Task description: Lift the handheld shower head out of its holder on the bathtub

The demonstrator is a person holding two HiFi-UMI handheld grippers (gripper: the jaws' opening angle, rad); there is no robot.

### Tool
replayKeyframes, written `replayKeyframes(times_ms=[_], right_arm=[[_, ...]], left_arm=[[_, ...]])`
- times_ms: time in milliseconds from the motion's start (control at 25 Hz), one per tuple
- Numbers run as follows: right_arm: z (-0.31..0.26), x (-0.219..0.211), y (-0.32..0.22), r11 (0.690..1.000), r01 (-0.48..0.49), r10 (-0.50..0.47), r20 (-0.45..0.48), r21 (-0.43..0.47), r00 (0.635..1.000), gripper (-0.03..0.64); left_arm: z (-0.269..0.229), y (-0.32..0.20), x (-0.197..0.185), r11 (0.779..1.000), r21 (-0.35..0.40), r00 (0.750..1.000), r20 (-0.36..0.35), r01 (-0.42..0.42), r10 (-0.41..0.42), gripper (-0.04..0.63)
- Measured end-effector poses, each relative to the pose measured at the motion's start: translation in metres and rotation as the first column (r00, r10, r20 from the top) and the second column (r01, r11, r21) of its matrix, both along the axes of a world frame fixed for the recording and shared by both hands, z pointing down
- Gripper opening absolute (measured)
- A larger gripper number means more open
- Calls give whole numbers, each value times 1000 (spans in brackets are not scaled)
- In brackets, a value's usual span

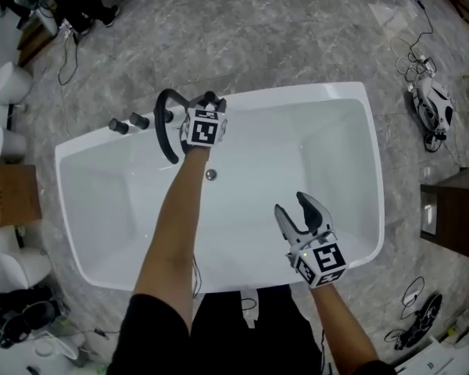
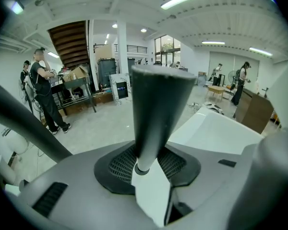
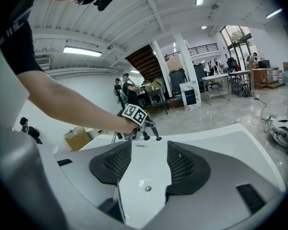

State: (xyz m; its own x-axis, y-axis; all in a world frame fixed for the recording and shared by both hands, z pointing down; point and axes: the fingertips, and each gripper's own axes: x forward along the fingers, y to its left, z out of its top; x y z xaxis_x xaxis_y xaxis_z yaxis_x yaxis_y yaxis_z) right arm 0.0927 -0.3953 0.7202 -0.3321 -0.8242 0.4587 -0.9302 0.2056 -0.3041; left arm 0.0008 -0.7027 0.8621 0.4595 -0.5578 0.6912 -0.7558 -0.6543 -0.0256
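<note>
The white bathtub (image 1: 340,94) fills the middle of the head view. At its far rim my left gripper (image 1: 209,104) is shut on the black handheld shower head (image 1: 213,99). In the left gripper view its tapered black handle (image 2: 158,104) stands upright between the pads of the left gripper (image 2: 146,166), lifted over the tub rim. A black curved arc (image 1: 165,128), hose or spout, bends beside it, next to the black tap knobs (image 1: 128,123). My right gripper (image 1: 298,211) hangs open over the tub's near right side, holding nothing. Through the jaws of the right gripper (image 3: 145,159) I see the left gripper (image 3: 134,115) at the taps.
The drain (image 1: 211,175) sits in the tub floor. A cardboard box (image 1: 8,195) and white toilets (image 1: 4,84) stand at the left. A white device with cables (image 1: 431,105) and a dark cabinet (image 1: 453,209) are at the right. People stand far back in the hall (image 2: 43,90).
</note>
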Motion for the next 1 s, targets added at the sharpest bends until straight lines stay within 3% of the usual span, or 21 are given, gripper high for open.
replayKeyframes(times_ms=[440, 680, 1000], right_arm=[[-67, 8, 11, 999, -39, 38, 18, 37, 999, 206], [-88, -2, 37, 1000, -4, 4, 6, 14, 1000, 206], [-128, -2, 57, 1000, 14, -14, -20, 14, 1000, 206]], left_arm=[[-97, 11, 8, 997, 68, 997, -69, 45, -41, 123], [-161, 22, 15, 994, 106, 995, -100, 15, -5, 123], [-255, 40, -4, 991, 130, 988, -153, -13, 33, 123]])
